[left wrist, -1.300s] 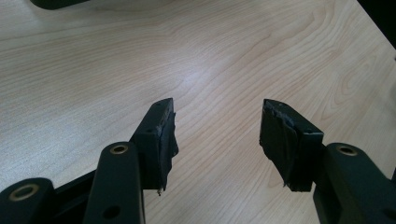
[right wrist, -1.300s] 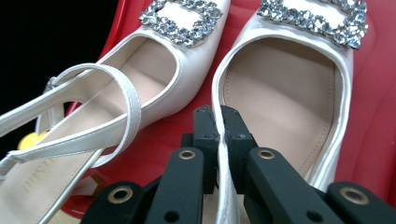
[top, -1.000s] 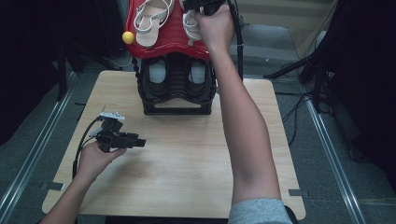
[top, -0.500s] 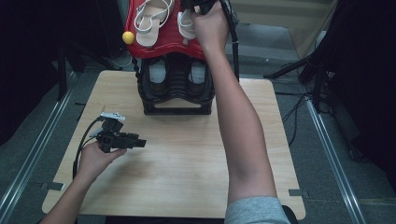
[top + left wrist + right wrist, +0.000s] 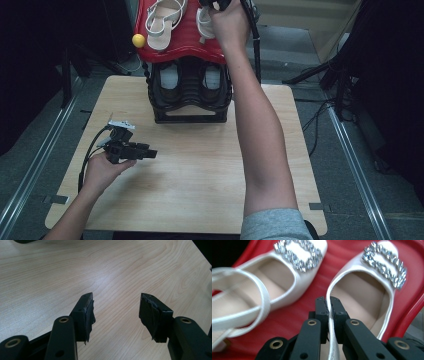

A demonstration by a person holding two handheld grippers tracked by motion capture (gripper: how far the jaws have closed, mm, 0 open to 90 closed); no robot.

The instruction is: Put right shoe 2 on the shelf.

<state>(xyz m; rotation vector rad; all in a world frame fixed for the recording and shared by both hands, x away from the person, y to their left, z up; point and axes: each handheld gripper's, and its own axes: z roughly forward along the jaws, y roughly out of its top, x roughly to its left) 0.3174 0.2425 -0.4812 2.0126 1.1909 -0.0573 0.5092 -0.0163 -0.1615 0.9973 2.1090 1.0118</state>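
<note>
Right gripper (image 5: 328, 303) pinching the inner side rim of a white shoe (image 5: 364, 290), jaws pressed together on the thin edge, nothing else between them. Grips the wall rather than the jewelled buckle (image 5: 384, 263), probably because the rim is thin enough for a narrow bite and gives a firm handle for lifting or shifting the shoe. Sits on the red top shelf (image 5: 297, 320) of a shoe rack (image 5: 187, 95) at the far edge of the table (image 5: 200, 185), toe pointing away, just beside its partner, a second white shoe (image 5: 287, 270) with the same buckle and an ankle strap. Seems paired on purpose, toes aligned, as on a display tier. Holds another pair in the black lower tier of the rack, seen from the high view. Carries a small yellow ball (image 5: 138, 40) at the left corner of the red shelf.

Right arm stretched long and nearly straight across the table, hand (image 5: 227, 22) raised to shelf height, gripper angled down onto the shoe from behind the heel.

Left gripper (image 5: 115, 312) spread wide and empty over bare wood, held low near the table's left front by a relaxed hand (image 5: 102, 170), forearm coming in from the near corner, jaws pointing toward the table's middle. Looks parked, waiting its turn.
</note>
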